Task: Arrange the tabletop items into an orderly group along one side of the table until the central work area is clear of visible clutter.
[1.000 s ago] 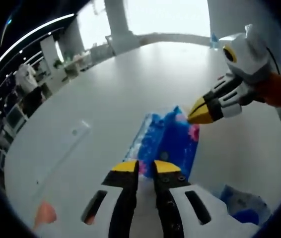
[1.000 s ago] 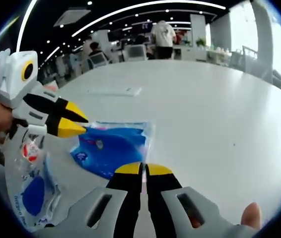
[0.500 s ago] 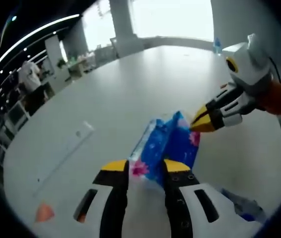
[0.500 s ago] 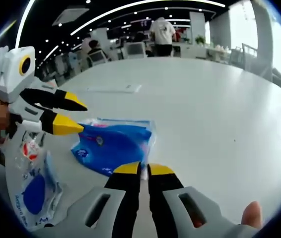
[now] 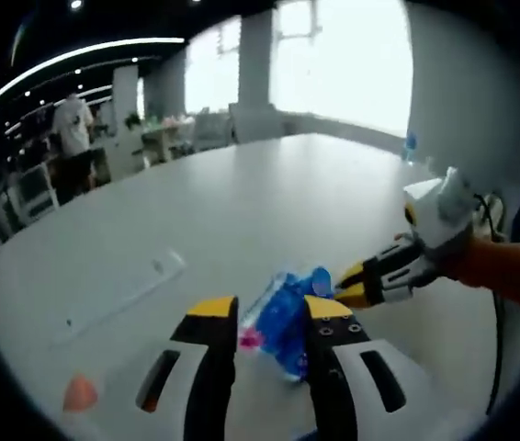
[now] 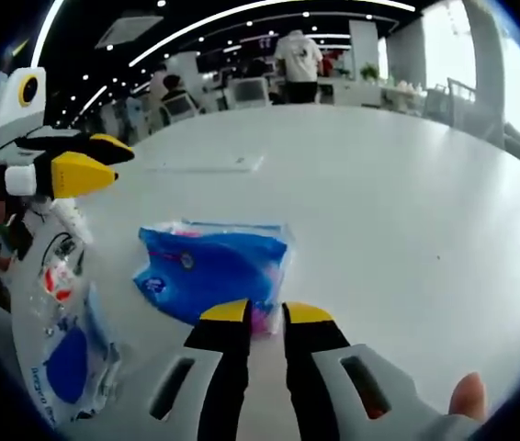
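Note:
A blue printed packet (image 6: 212, 271) lies flat on the white table (image 6: 398, 211). My right gripper (image 6: 260, 312) is open by a narrow gap, and the packet's pink near edge sits between its yellow tips. In the left gripper view the same packet (image 5: 283, 317) shows down between the wide-apart jaws of my left gripper (image 5: 267, 308), which is open and raised above it. The right gripper (image 5: 356, 285) touches the packet's right end there. My left gripper (image 6: 90, 161) hovers at the upper left, over a clear plastic bag (image 6: 62, 340) with blue and red contents.
A flat white strip (image 5: 122, 292) lies on the table to the left, the same strip (image 6: 209, 166) lying beyond the packet. A small orange object (image 5: 81, 393) sits near the front left edge. A person stands by desks in the background.
My left gripper opened, let go of the packet and rose away from it. My right gripper went from shut to slightly open and moved in onto the packet's near edge.

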A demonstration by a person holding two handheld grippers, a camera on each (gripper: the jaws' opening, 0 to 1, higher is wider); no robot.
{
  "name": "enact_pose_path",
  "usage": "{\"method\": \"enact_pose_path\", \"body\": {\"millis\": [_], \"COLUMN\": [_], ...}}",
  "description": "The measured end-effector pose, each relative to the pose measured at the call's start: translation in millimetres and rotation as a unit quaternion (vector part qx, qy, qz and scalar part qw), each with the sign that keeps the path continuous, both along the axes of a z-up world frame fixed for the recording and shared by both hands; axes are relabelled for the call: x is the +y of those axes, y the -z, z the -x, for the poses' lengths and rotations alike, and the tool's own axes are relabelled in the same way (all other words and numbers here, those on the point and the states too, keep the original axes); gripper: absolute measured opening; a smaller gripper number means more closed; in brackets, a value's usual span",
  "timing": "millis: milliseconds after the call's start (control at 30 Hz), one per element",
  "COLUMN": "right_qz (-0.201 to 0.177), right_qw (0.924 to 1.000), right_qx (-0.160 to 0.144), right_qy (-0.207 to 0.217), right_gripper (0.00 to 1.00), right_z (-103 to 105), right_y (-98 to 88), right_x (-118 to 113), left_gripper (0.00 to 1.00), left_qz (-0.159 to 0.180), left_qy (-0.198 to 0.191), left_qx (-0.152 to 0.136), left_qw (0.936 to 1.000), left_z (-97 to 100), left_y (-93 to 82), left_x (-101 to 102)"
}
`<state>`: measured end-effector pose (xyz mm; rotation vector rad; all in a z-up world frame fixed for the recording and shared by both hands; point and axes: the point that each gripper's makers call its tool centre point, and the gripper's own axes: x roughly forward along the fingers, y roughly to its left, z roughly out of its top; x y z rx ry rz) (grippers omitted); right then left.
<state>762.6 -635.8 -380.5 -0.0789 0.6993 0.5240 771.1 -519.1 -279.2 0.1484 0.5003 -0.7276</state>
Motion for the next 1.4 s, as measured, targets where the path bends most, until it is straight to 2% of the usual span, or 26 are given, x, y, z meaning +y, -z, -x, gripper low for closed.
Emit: {"method": "enact_pose_path", "body": {"millis": [300, 467, 667, 1067, 1400], "right_qz": [-0.001, 0.002, 0.001, -0.001, -0.003], "right_qw": [0.9998, 0.9991, 0.9982, 0.9976, 0.9973], "right_qx": [-0.014, -0.033, -0.051, -0.064, -0.073], "right_qy": [0.015, 0.028, 0.032, 0.025, 0.011], "right_gripper": [0.25, 0.44, 0.55, 0.62, 0.67], "right_z": [-0.9, -3.9, -5.2, 5.8, 20.3], "right_y": [-13.0, -21.4, -35.2, -52.7, -63.9], "right_x": [-6.9, -7.7, -5.4, 3.5, 16.9], "left_gripper": [0.32, 0.38, 0.43, 0.49, 0.59], "left_qz": [0.010, 0.014, 0.021, 0.023, 0.028], "left_qy": [-0.014, -0.012, -0.010, -0.002, 0.015], "left_qx": [0.000, 0.006, 0.009, 0.007, 0.016], "left_qw": [0.9999, 0.9998, 0.9997, 0.9997, 0.9994], "left_z": [-1.1, 3.9, 9.4, 25.8, 43.3], "left_y": [-7.1, -7.1, -14.9, -22.6, -26.9], "left_x": [16.7, 18.6, 21.6, 25.6, 26.3]}}
